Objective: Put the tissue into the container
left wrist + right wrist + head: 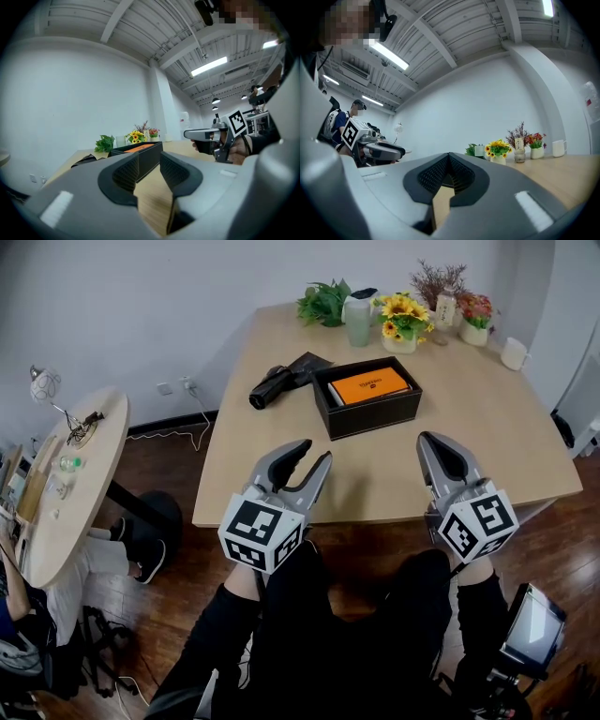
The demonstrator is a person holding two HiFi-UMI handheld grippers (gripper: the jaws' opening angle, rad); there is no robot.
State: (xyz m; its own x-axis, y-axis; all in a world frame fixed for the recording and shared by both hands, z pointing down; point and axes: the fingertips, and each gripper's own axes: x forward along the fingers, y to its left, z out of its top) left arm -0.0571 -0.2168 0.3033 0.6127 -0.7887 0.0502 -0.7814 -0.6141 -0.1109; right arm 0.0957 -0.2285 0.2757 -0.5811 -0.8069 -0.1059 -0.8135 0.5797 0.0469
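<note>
A black open-topped box (pixel 370 414) stands on the wooden table (pixel 506 427), and an orange tissue pack (pixel 368 387) lies inside it. My left gripper (pixel 312 454) hovers over the table's near edge, just in front of the box. Its jaws stand a narrow gap apart with nothing between them. My right gripper (pixel 429 439) is shut and empty, right of the box's near corner. In the left gripper view the box (pixel 123 150) with the orange pack (pixel 140 146) shows past the left gripper (pixel 150 164). The right gripper's (pixel 449 157) pads meet.
A black rolled bundle (pixel 281 381) lies left of the box. A jug (pixel 359 317), flower pots (pixel 403 324) and a white mug (pixel 514 353) line the far edge. A round side table (pixel 66 484) with a seated person stands at left. A screen (pixel 532 626) sits on the floor at lower right.
</note>
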